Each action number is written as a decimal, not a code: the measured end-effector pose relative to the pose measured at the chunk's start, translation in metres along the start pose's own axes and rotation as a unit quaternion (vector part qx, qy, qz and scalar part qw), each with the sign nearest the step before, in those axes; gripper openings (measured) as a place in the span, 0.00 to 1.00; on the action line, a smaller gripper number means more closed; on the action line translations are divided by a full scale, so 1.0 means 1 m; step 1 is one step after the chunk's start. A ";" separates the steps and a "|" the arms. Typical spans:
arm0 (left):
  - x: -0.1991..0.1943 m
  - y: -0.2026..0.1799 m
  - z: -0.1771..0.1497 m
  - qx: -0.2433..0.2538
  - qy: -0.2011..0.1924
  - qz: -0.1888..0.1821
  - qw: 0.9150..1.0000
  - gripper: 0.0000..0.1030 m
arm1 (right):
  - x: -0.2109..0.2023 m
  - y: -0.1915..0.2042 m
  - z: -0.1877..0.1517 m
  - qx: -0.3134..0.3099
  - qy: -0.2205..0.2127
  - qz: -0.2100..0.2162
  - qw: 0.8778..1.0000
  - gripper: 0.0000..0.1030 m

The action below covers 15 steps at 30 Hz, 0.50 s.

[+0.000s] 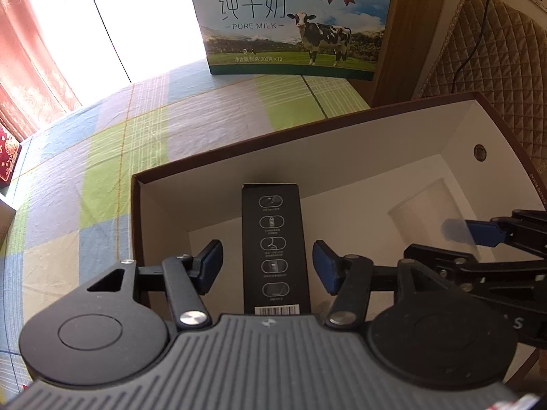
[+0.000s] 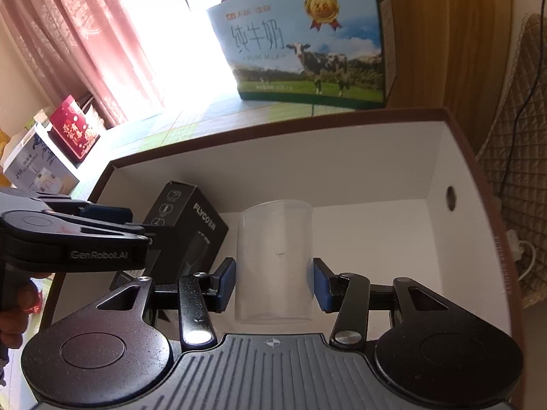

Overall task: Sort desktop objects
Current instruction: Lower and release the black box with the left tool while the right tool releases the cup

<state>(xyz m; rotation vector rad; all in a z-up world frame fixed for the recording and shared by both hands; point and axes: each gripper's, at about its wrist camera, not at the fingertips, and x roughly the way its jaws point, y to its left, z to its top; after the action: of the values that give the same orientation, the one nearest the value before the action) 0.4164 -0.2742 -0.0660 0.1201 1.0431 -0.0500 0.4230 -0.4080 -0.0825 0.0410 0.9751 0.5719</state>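
Both grippers reach into the brown-rimmed storage box (image 1: 342,157). Left gripper (image 1: 267,264) spread wide, pads clear of the upright black Flyco carton (image 1: 275,249) between them. Right gripper (image 2: 274,285) likewise parted around the clear plastic cup (image 2: 274,259), a gap at each pad (no contact visible). Cup and carton stand side by side. Beyond the box, a pure-milk carton (image 1: 294,20) on the checked tablecloth (image 1: 102,157); pink curtain (image 2: 78,41) left.

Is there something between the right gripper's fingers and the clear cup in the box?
Nothing visible. The clear cup stands directly between the open fingers of the right gripper, inside the box; the black carton sits aside, near the left gripper.
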 end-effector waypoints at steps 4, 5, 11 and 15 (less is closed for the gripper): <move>-0.007 0.005 0.000 -0.005 -0.007 0.004 1.000 0.57 | 0.009 0.002 0.002 0.007 0.007 0.000 1.000 0.43; -0.008 0.006 0.000 -0.006 -0.009 0.006 1.000 0.58 | 0.011 0.002 0.003 0.008 0.006 -0.002 1.000 0.43; -0.016 0.011 -0.004 -0.014 -0.012 0.007 1.000 0.64 | 0.012 -0.001 0.006 0.023 -0.014 -0.010 1.000 0.55; -0.023 0.014 -0.007 -0.019 -0.018 0.005 1.000 0.72 | 0.003 -0.002 0.005 0.019 -0.030 -0.014 0.999 0.73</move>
<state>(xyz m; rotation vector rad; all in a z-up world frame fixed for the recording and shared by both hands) 0.3998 -0.2593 -0.0484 0.0890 1.0062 -0.0232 0.4292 -0.4074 -0.0822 0.0777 0.9265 0.5245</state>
